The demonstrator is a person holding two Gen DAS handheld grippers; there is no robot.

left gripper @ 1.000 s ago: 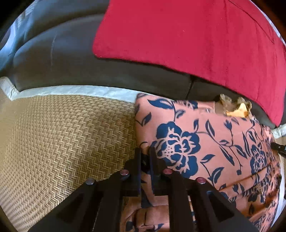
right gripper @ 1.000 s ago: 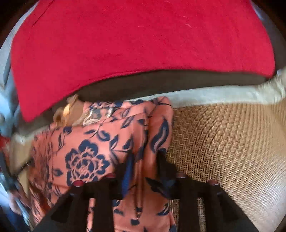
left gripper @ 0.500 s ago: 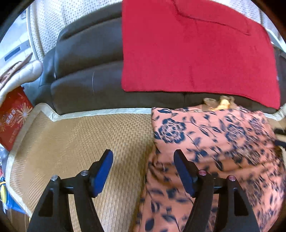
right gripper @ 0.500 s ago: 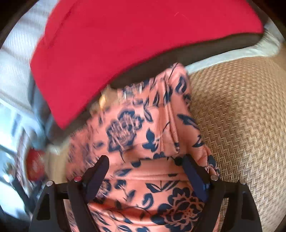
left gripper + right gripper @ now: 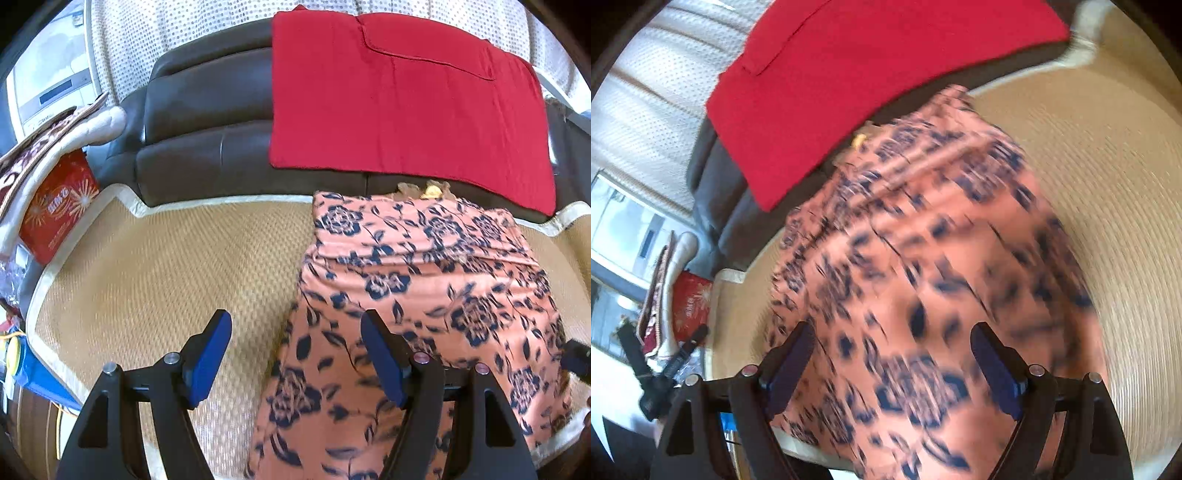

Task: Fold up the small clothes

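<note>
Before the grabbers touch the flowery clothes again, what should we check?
1. Left gripper open, holding nothing: ok.
2. Right gripper open, holding nothing: ok.
3. Floral garment lies on the woven mat, top edge folded over: ok.
4. Garment smooth, no wrinkles: cannot tell, the right wrist view is blurred.
5. Red cloth on the sofa back, apart from the garment: ok.

The garment (image 5: 424, 295) is salmon-orange, printed all over with navy roses and leaves. It lies on a straw-tan woven mat (image 5: 166, 266) with a herringbone weave and a cream border. Behind the mat, the sofa (image 5: 207, 122) is dark charcoal grey, and a plain bright red cloth (image 5: 399, 99) drapes over it. Left of the mat stands a red box (image 5: 55, 210) with gold starbursts. Both grippers are black with blue pads (image 5: 207, 354).
</note>
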